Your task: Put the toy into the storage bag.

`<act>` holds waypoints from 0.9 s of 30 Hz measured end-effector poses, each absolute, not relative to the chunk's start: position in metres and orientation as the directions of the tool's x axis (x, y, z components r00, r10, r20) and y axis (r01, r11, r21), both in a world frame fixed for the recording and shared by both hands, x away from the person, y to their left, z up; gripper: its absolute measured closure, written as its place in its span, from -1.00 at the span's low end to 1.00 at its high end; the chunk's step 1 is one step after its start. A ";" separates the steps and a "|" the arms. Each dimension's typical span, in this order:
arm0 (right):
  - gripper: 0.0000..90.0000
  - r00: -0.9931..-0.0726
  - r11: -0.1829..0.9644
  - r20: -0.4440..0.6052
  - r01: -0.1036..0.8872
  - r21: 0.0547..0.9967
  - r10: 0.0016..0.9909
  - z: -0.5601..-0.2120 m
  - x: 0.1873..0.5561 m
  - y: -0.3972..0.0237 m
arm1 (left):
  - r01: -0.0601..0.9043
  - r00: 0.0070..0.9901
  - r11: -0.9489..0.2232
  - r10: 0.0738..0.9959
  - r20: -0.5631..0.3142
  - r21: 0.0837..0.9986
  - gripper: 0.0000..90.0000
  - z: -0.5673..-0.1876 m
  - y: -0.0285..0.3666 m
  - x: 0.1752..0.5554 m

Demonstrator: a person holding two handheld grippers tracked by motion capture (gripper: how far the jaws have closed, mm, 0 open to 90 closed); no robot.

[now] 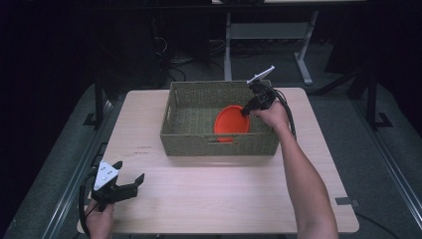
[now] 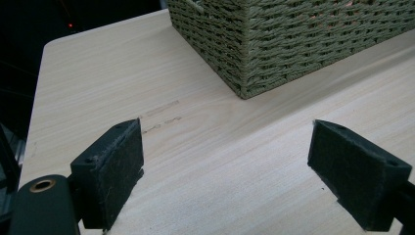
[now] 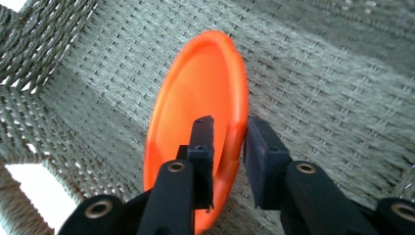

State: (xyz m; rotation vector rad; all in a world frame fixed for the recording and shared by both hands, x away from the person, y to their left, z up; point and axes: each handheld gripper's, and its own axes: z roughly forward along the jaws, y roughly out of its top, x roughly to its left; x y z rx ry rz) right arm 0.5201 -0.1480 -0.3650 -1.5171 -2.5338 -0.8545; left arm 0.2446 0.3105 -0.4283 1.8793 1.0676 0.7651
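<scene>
inside one basket, right hand-held gripper pinches one orange plate; left gapes wide.

A coarse, olive-green woven rope basket sits on a smooth, matt pale wood-grain surface, holding a glossy orange plastic plate; matt black felt-like gripper pads.

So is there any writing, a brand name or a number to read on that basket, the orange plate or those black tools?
None can be read.
Basket: plain woven sides, no label.
Orange plate: plain, no print, its rim held between the right gripper's fingers.
Left gripper and its fingers: bare black pads.
Table: faint marks near the basket, too faint to tell whether they are writing.
</scene>
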 end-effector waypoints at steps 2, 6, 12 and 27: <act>0.55 -0.510 0.360 0.334 0.833 0.420 0.792 -0.367 0.520 -0.150 | 0.383 0.458 -0.308 0.882 0.111 0.871 -0.72 -0.428 0.310 0.244; 0.46 -0.508 0.372 0.320 0.838 0.399 0.800 -0.369 0.519 -0.151 | 0.383 0.457 -0.306 0.883 0.109 0.871 -0.72 -0.428 0.310 0.244; 0.33 -0.509 0.375 0.317 0.837 0.398 0.800 -0.369 0.518 -0.149 | 0.382 0.456 -0.305 0.883 0.109 0.872 -0.72 -0.428 0.310 0.244; 0.20 -0.525 0.364 0.348 0.825 0.433 0.776 -0.366 0.511 -0.159 | 0.383 0.457 -0.307 0.883 0.110 0.872 -0.72 -0.428 0.310 0.244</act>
